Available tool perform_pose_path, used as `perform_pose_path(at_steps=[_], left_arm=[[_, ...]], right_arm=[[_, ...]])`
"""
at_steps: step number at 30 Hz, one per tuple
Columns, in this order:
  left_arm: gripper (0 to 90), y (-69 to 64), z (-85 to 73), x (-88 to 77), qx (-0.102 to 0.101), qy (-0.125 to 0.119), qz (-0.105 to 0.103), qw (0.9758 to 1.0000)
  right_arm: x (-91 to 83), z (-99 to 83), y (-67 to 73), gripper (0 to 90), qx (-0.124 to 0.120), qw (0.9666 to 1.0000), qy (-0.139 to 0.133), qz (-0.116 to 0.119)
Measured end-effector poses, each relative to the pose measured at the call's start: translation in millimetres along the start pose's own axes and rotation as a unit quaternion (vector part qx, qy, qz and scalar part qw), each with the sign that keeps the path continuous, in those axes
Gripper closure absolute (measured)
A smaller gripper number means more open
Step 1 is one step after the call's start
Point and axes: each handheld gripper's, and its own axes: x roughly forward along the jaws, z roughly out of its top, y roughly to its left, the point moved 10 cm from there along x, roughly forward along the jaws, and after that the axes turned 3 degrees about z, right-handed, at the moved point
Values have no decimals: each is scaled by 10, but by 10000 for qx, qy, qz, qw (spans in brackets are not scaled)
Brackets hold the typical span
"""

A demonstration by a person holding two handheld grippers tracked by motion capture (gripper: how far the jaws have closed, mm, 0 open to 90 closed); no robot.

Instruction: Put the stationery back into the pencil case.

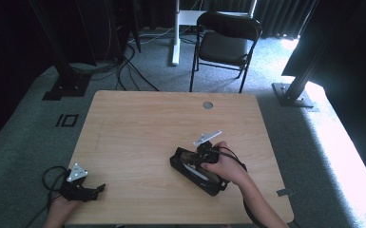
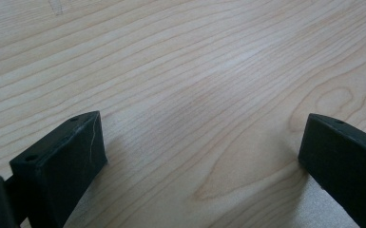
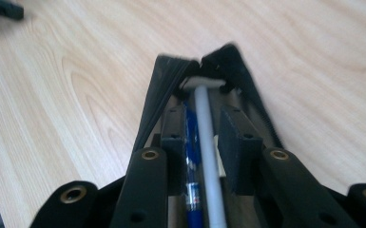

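Item: open pencil case [image 3: 247,95]; our right gripper [image 3: 208,142], jaws slightly apart, straddles grey pen [image 3: 207,137] inside it; left gripper [image 2: 199,156] open, idle.

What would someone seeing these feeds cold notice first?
Most likely the open black pencil case on the near right of the wooden table, with the right tool reaching into it. In the right gripper view, a blue pen and a white pen lie between its jaws inside the case, the pads not visibly pressing them. The left tool rests open at the near left corner, over bare wood.
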Motion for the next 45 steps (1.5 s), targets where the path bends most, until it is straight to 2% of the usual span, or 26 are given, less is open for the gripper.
perform_pose_path(at_steps=[4, 8, 12, 18, 20, 25, 28, 33, 39, 41, 45], left_arm=[[20, 0, -2, 0, 5, 4, 1, 10000], [20, 0, -2, 0, 5, 4, 0, 10000], [20, 0, -2, 0, 7, 5, 0, 10000], [20, 0, -2, 0, 6, 5, 1, 10000], [20, 0, -2, 0, 5, 4, 1, 10000], [20, 1, -2, 0, 6, 6, 1, 10000], [20, 0, -2, 0, 5, 6, 1, 10000], [20, 0, -2, 0, 5, 3, 1, 10000], [20, 0, -2, 0, 6, 4, 1, 10000], [20, 0, -2, 0, 5, 3, 1, 10000], [20, 0, -2, 0, 6, 4, 0, 10000]], right_arm=[[-69, 70, -56, 691, 83, 9997, -229, -54], [-123, 130, -179, 650, 382, 9978, -503, -204], [-169, 132, -275, 639, 505, 9962, -629, -328], [-237, 116, -413, 588, 521, 9938, -789, -590], [-264, 113, -461, 564, 604, 9921, -904, -622], [-295, 34, -603, 509, 786, 9895, -962, -741], [-332, -4, -705, 495, 863, 9866, -1052, -902], [-403, -88, -899, 480, 1059, 9787, -1215, -1271], [-440, -258, -1077, 440, 1266, 9722, -1242, -1529], [-435, -319, -1122, 399, 1372, 9695, -1253, -1598], [-440, -439, -1213, 387, 1536, 9644, -1283, -1730]])
